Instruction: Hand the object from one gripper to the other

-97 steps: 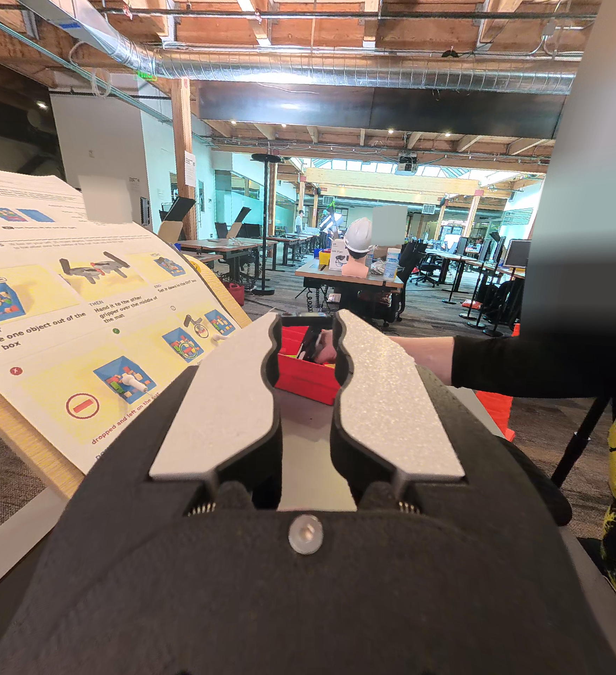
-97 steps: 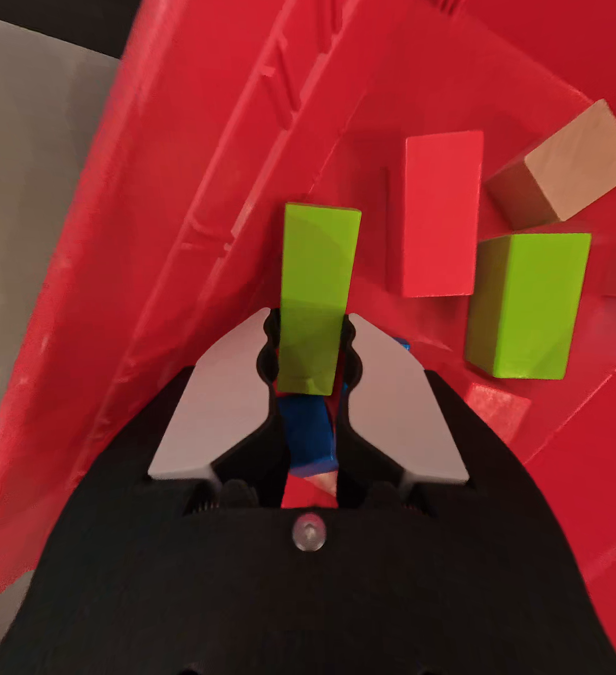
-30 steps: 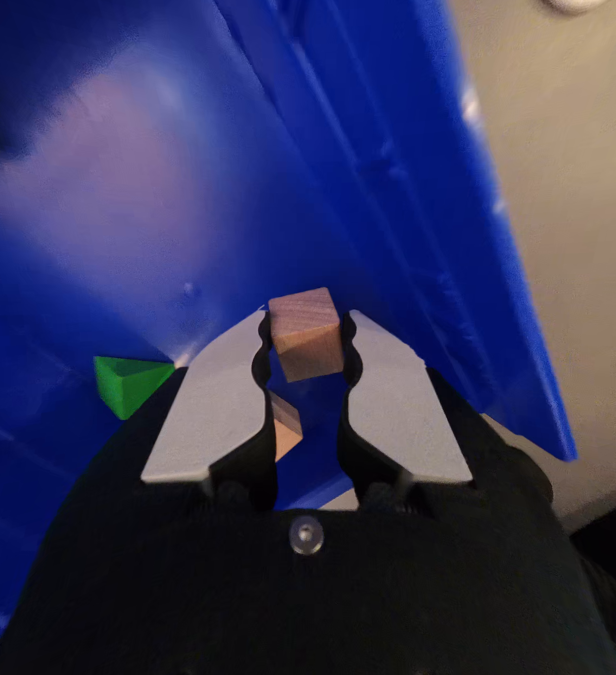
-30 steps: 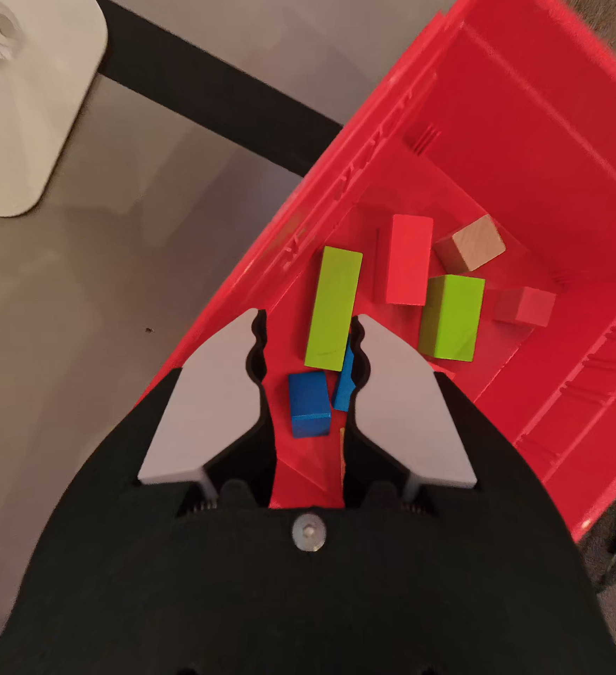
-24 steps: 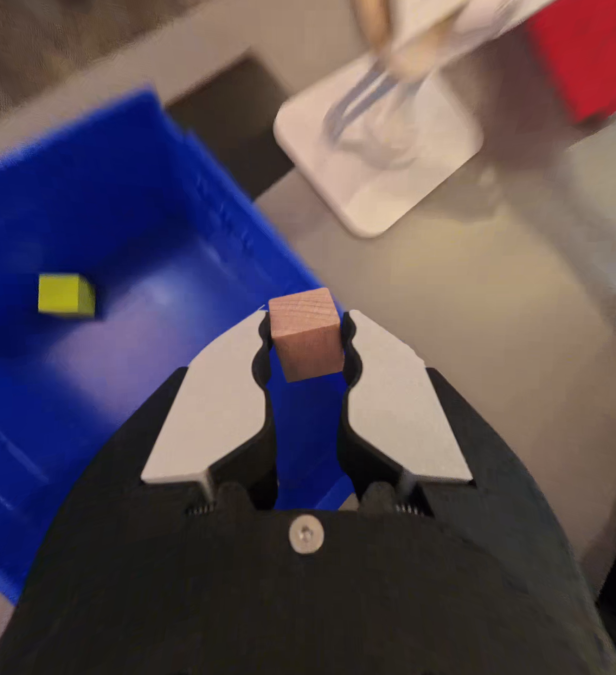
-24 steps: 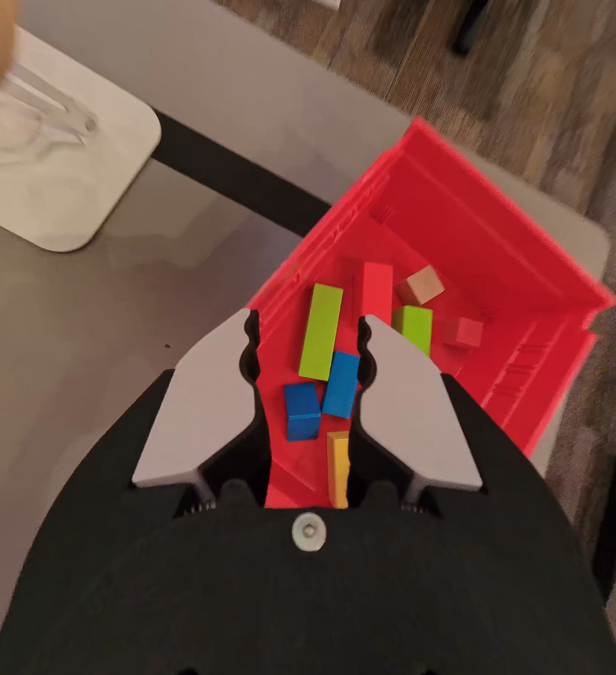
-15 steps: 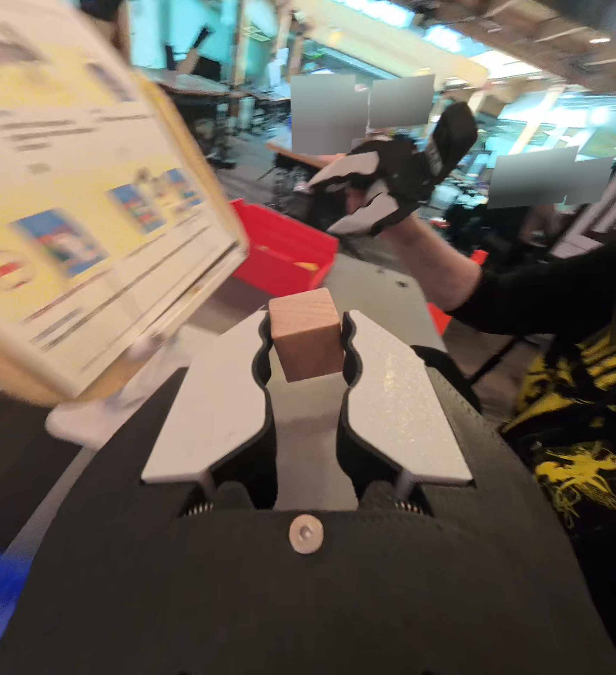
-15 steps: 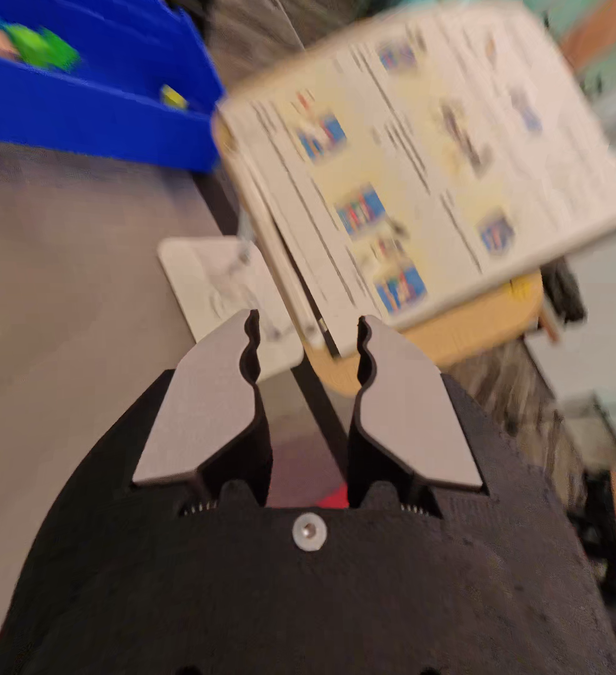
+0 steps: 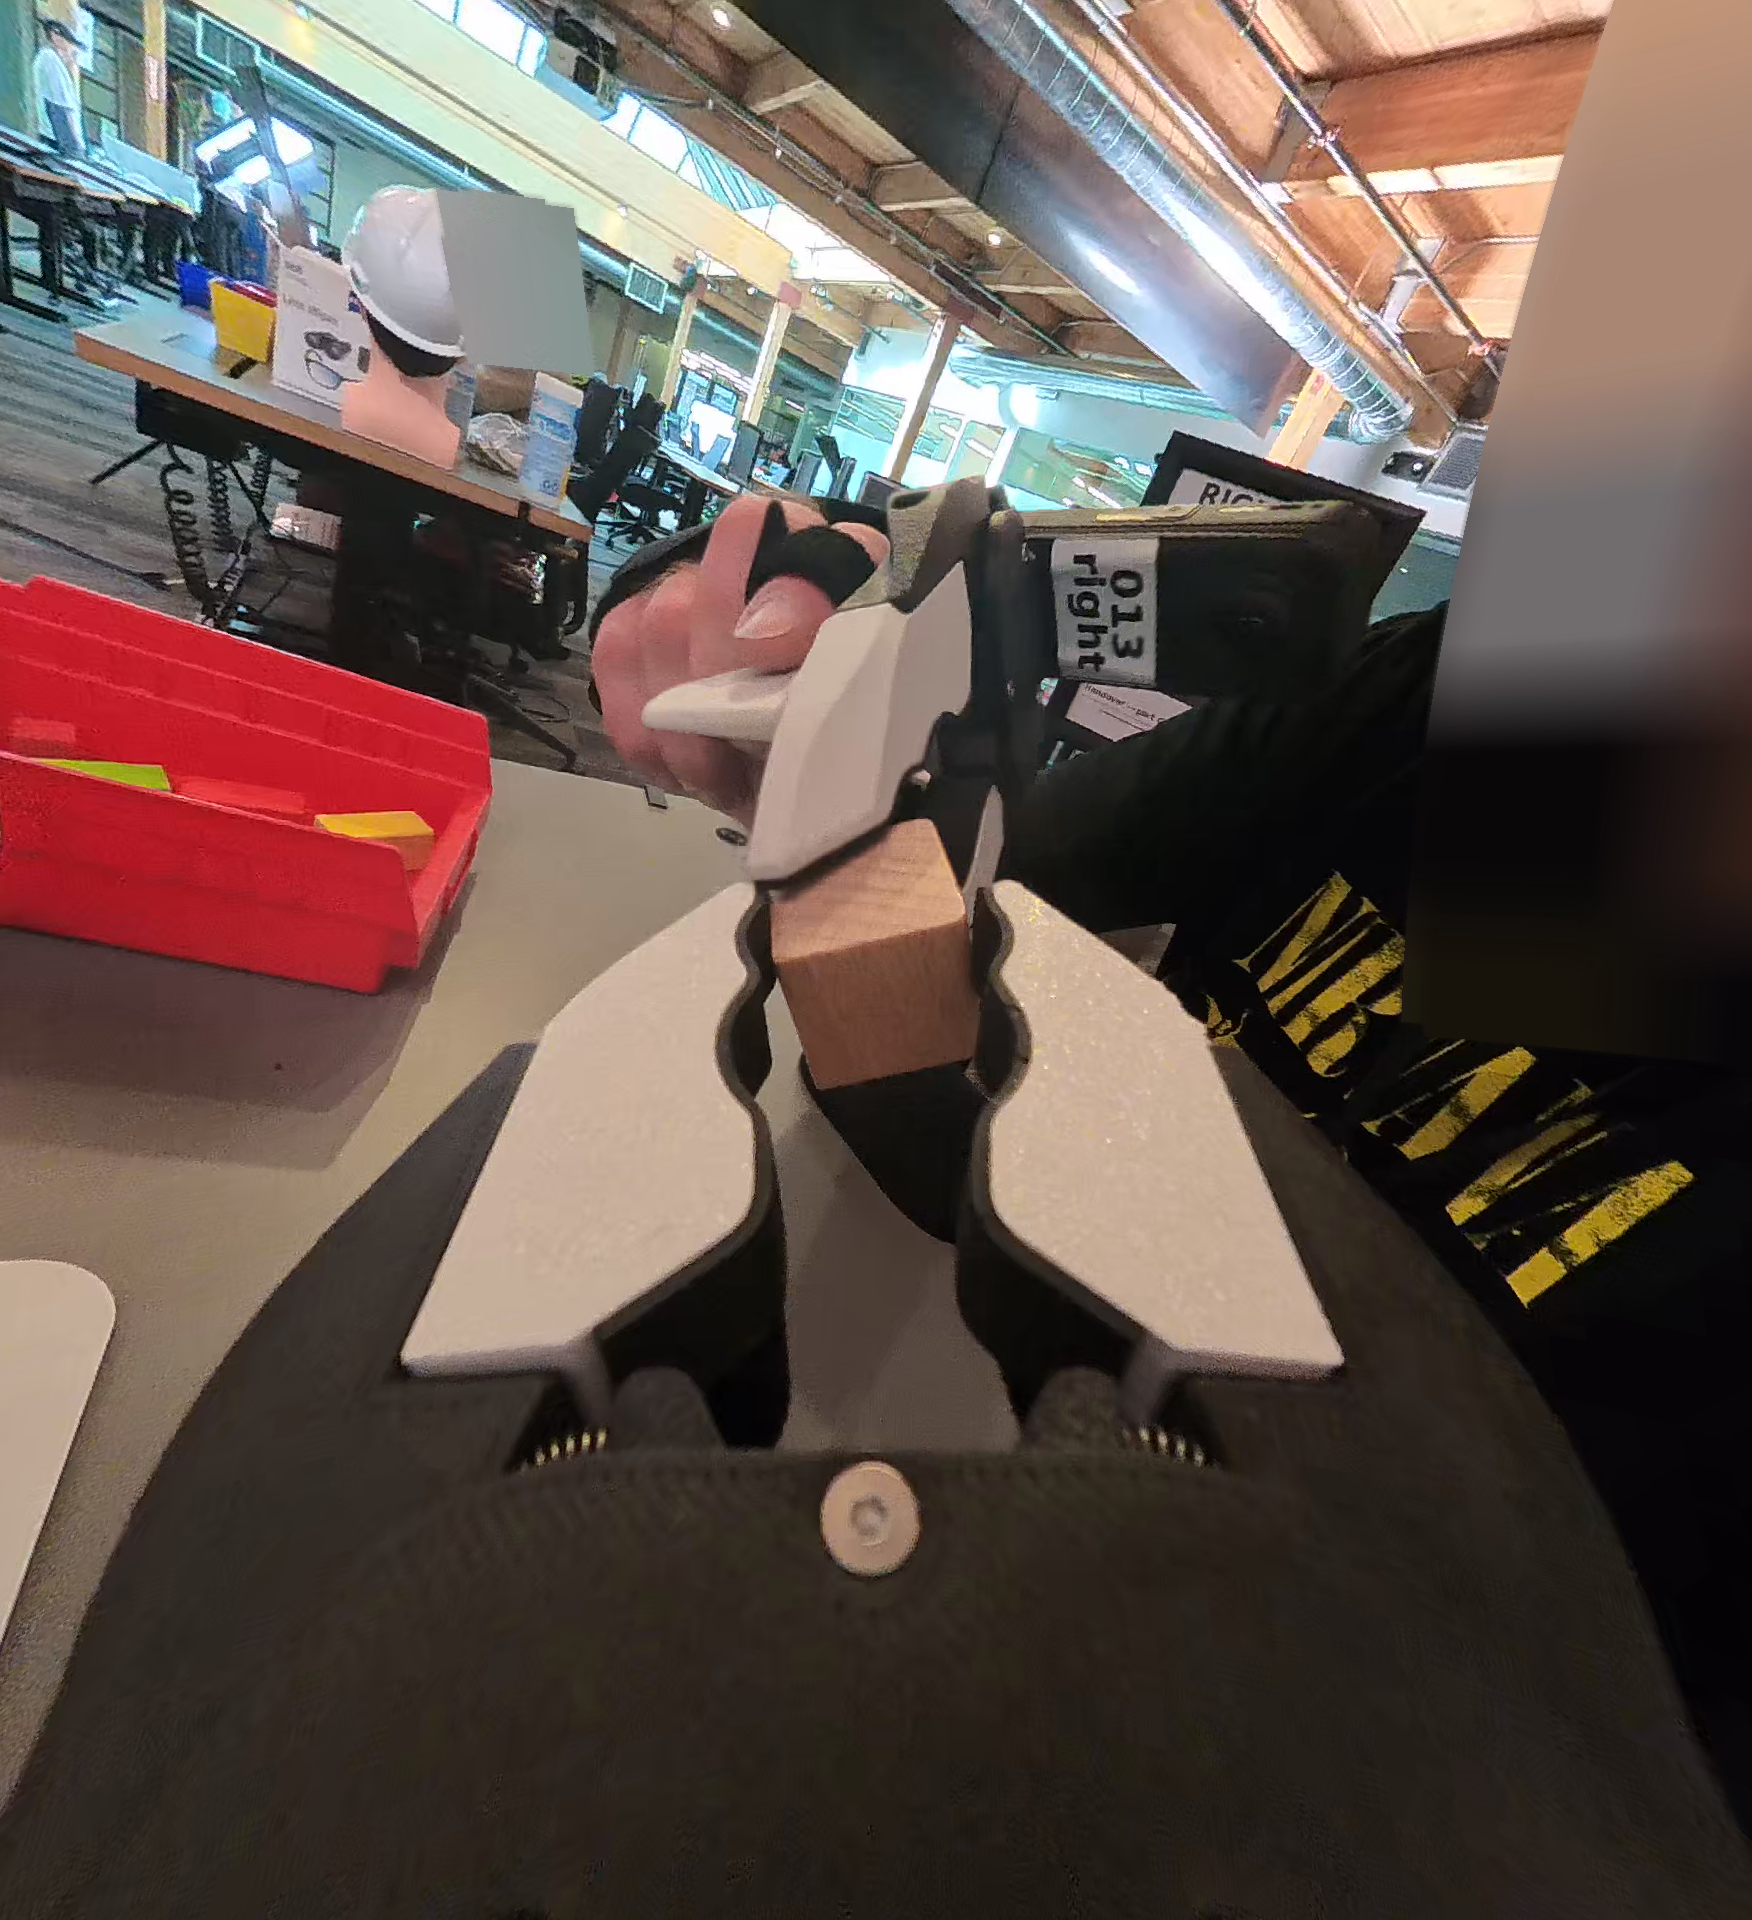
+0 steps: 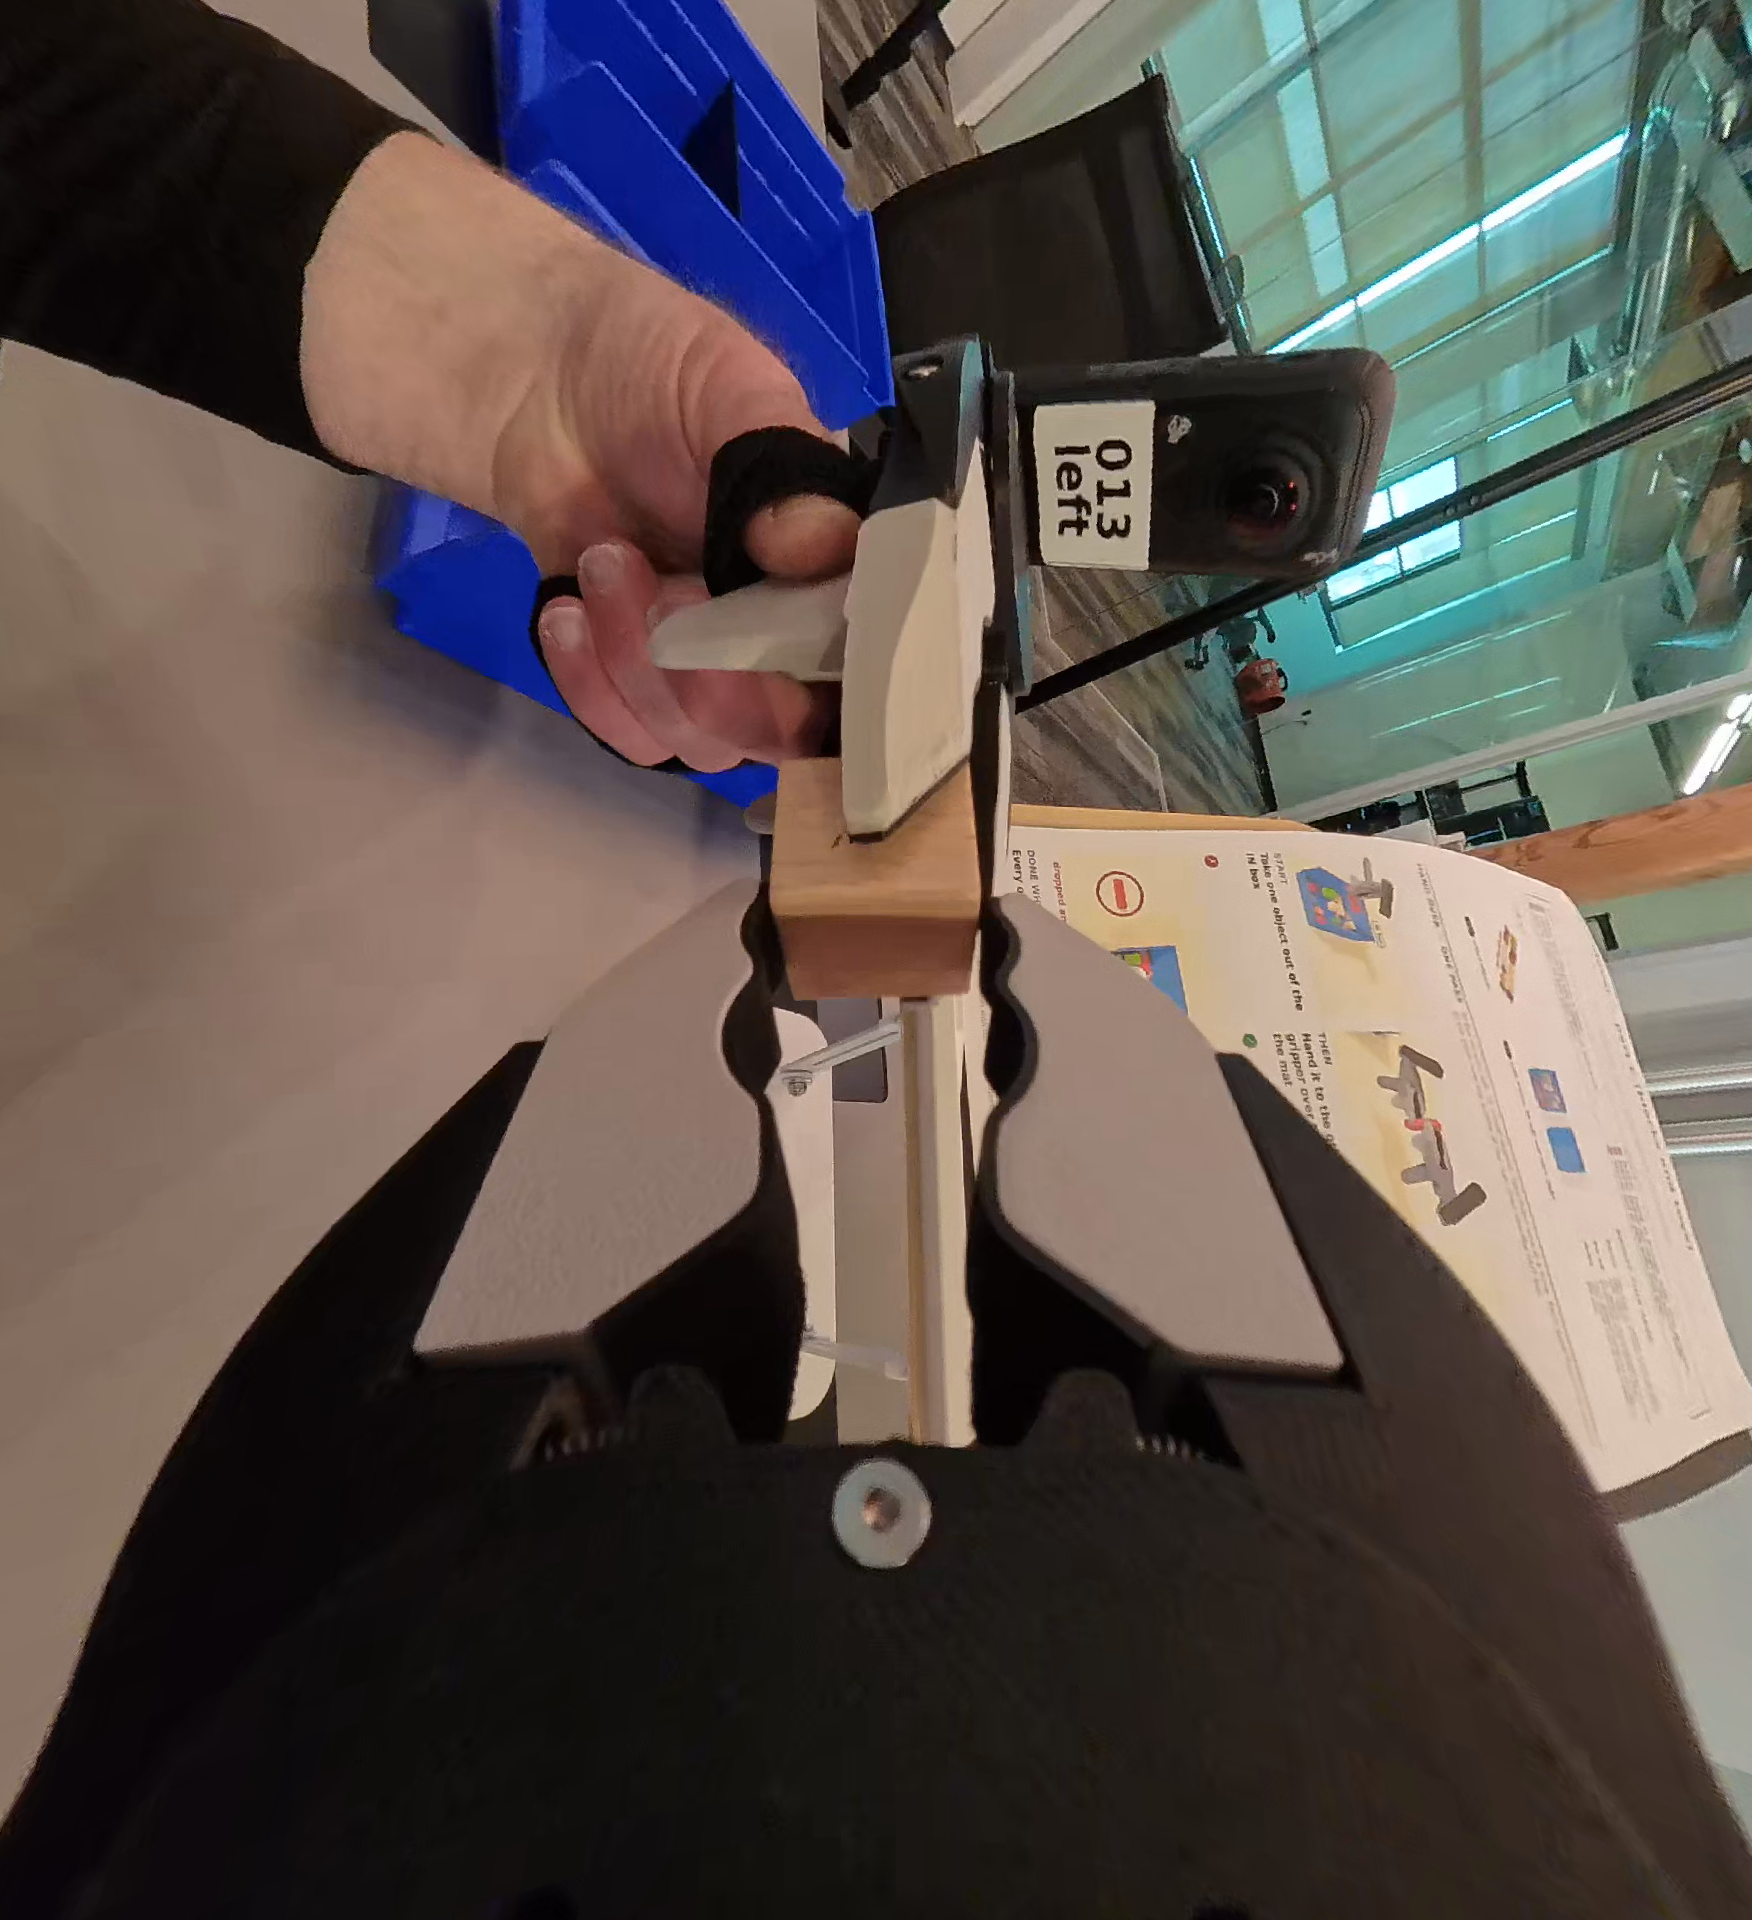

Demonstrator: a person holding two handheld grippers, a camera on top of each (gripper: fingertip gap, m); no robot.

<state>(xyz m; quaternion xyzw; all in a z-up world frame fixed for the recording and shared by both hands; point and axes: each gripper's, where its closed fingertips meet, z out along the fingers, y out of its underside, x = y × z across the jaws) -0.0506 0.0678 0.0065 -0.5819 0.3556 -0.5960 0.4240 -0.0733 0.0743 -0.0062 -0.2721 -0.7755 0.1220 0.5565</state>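
Wooden cube [image 9: 872, 961] pinched at the tips of the left gripper [image 9: 870, 966], both grey pads tight on its side faces. Right gripper [image 10: 877, 935] meets it head-on, turned a quarter to the other, its pads also pressed to the block's flanks. Cube is held in the air above the grey table [image 9: 176, 1122], clamped from both ends at once. Red bin [image 9: 176, 883] with coloured blocks behind left; blue bin [image 10: 664, 156] and instruction sheet [image 10: 1423, 1091] seen from the right wrist.
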